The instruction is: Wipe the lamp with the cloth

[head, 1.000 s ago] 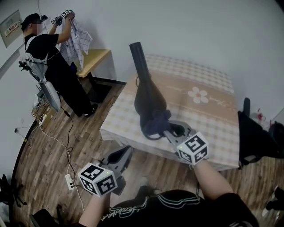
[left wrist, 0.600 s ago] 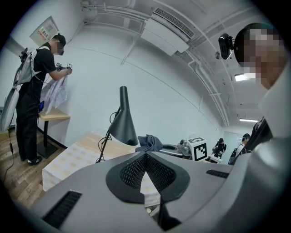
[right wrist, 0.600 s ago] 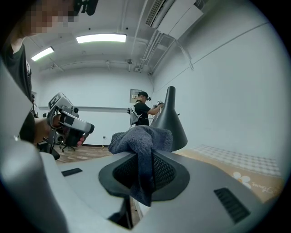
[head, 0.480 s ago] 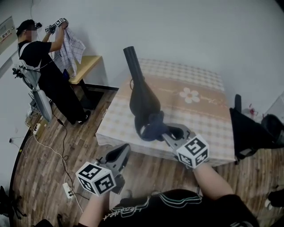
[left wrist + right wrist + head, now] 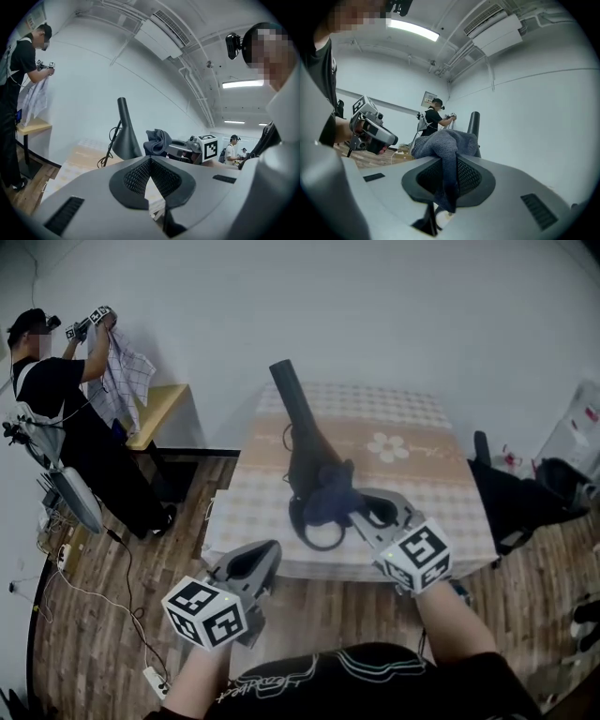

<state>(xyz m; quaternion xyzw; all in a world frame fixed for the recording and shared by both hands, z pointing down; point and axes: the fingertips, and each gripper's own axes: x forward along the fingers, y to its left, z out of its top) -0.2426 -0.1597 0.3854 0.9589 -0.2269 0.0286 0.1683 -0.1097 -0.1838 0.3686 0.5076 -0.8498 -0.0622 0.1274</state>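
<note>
Lamp (image 5: 302,451), head view: black, cone-shaped body with a straight neck tilted up-left, standing on the table (image 5: 412,442) with the checked cover, near its front edge. A dark ring of it lies on the tabletop at the front. Right gripper (image 5: 343,505) is over the table's front edge, jaws clamped on a bunched dark cloth (image 5: 326,495) held at the lamp's lower body; can't tell if it's actually touching. Left gripper (image 5: 265,555) hangs off the table, low and in front of its left corner, well apart from the lamp. Second person (image 5: 66,418) at the far left wall holds up a checked towel (image 5: 117,381) by a yellow bench (image 5: 155,401). Black bag (image 5: 511,493) at the right.

Left gripper view: left gripper (image 5: 150,161) has its pads pressed together at the tips, nothing between them. Past them are the lamp (image 5: 123,138), the cloth (image 5: 157,140) just beside its body, and the right gripper (image 5: 180,150) behind the cloth.

Right gripper view: right gripper (image 5: 449,164) pinches the cloth (image 5: 440,143), which bulges above the jaws and hangs down between the pads. The lamp's neck (image 5: 474,123) rises right behind it. Left gripper (image 5: 370,132) is off to the left.
</note>
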